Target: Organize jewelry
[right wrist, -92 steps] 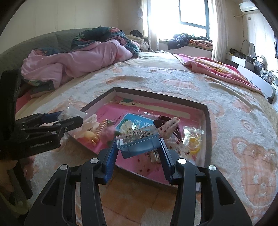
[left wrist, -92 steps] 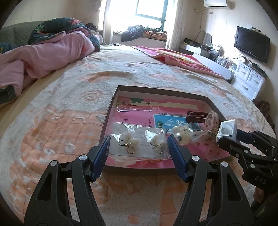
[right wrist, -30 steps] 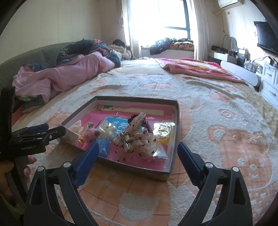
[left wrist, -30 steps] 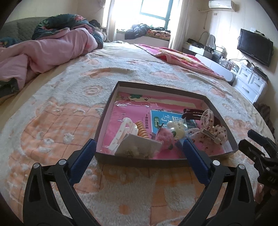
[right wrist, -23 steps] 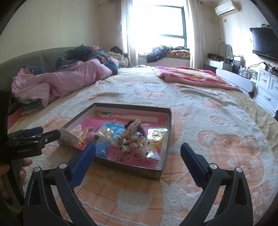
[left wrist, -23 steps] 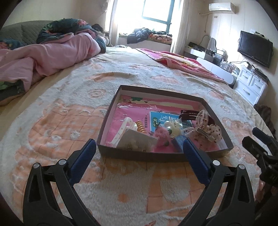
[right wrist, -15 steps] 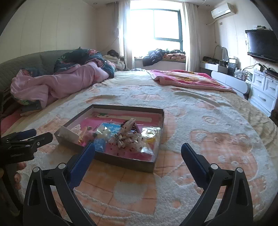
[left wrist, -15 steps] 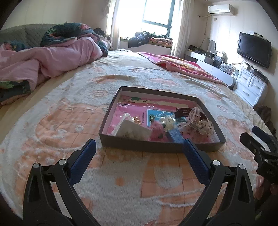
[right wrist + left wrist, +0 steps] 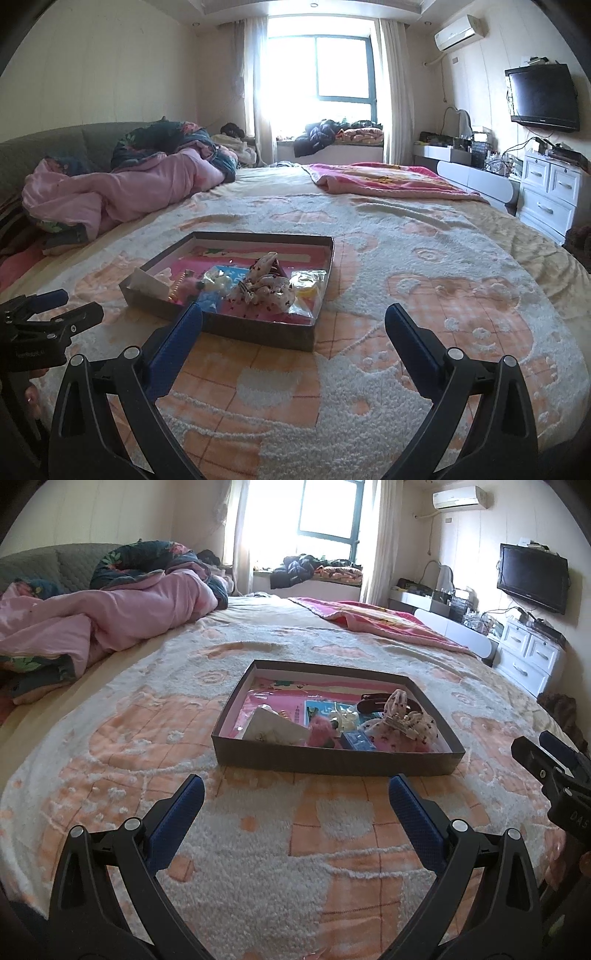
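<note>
left wrist view shows the left tool (image 9: 295, 805) spread wide with nothing between its blue pads, hanging above the bed blanket (image 9: 258, 849) short of the box (image 9: 332, 762). right wrist view shows the right tool (image 9: 293, 326) likewise wide apart and holding nothing, also on the near side of the box (image 9: 258, 334), with the left tool visible at the far left edge.

the jewelry all lies inside the shallow dark box, which sits on the blanket in the middle of the bed. in it are a white card (image 9: 275, 731) leaning against the near wall, a fluffy pink pompom (image 9: 321, 731), a small blue case (image 9: 356, 740), a spotted cloth bow clip (image 9: 402, 720), a dark hair clip (image 9: 376, 698) and a clear bag with something yellow (image 9: 306, 282).

as a judgement, every piece looks light. the card is thin and bendy, best pinched by its raised top edge. the pompom and bow are soft and would squash, so the firmer clip part under the bow seems the better hold. the blue case looks stiff and smooth, likely slippery, and should be taken across its flat sides. the clear bag would slide and crumple; a pinch at a corner would suit. the box itself is stiff card on a soft blanket, so it may tip or shift if pressed at one wall.
</note>
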The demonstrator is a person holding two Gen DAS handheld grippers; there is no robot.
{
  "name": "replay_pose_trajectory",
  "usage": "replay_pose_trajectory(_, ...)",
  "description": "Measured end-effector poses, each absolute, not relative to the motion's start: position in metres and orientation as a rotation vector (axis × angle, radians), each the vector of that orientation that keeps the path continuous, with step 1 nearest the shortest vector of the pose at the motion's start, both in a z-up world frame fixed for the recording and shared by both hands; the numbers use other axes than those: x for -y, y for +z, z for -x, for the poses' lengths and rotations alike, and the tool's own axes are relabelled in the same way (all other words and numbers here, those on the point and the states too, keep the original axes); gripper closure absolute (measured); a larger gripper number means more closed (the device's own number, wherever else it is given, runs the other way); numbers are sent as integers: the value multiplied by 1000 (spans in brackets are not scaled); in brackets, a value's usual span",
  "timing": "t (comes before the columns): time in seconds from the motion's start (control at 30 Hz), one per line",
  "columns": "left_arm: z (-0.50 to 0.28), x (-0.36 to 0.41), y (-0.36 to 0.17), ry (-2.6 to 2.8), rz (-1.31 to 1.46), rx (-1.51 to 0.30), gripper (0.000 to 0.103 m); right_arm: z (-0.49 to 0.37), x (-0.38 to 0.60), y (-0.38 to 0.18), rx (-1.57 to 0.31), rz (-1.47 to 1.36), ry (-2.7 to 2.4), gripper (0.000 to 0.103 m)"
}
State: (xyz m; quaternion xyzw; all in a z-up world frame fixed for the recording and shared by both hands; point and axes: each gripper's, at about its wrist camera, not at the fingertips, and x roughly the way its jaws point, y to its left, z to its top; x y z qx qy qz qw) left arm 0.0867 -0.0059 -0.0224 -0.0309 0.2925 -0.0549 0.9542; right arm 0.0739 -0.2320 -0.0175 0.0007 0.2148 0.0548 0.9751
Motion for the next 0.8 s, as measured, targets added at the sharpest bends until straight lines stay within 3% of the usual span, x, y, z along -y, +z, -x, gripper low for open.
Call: replay_pose_trajectory(0.8, -64, 18, -26, -144, 37, -458, 11, -39, 241, -30, -291, -8, 48, 7)
